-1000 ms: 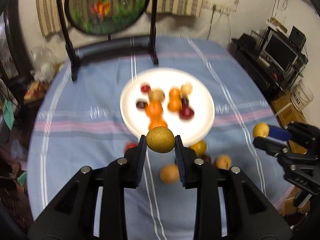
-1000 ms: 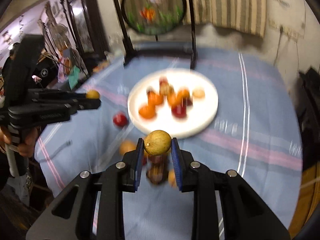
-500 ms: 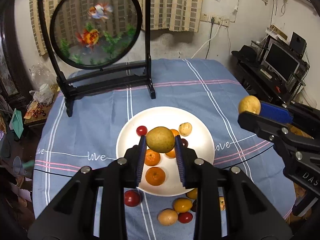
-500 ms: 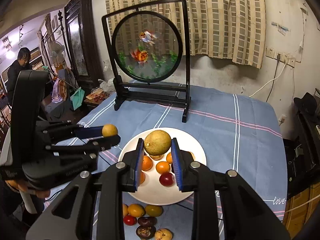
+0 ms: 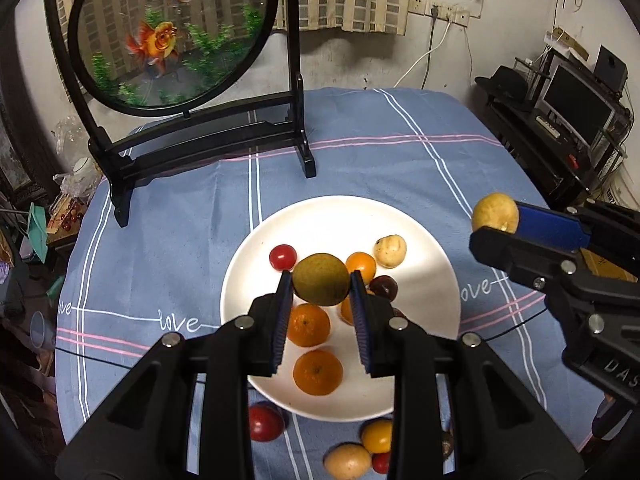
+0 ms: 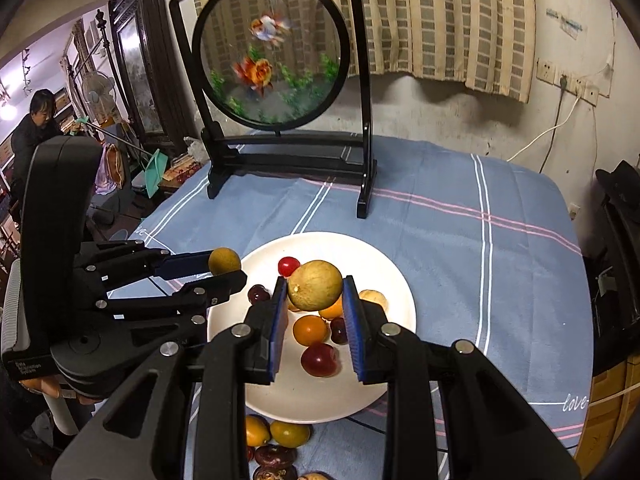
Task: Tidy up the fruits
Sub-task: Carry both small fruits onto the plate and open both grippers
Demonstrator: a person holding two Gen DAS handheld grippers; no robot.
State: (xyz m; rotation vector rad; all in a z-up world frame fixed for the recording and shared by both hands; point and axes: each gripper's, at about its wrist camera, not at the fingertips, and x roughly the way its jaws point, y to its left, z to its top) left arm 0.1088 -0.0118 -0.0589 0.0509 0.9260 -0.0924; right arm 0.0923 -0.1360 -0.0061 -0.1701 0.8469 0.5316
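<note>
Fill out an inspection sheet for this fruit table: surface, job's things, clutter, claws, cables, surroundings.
Surface: blue checked tablecloth.
Job's things: white plate holding small fruits; more loose fruits on the cloth by its near rim.
Clutter: goldfish screen on a black stand.
Claws: left claw shut on a greenish fruit; right claw shut on a yellowish fruit.
Cables: white cord from the wall sockets.
Surroundings: striped curtain, monitor, a person.

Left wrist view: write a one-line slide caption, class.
Left gripper holds a round olive-green fruit over a white round plate of fruit on a blue striped tablecloth.
</note>
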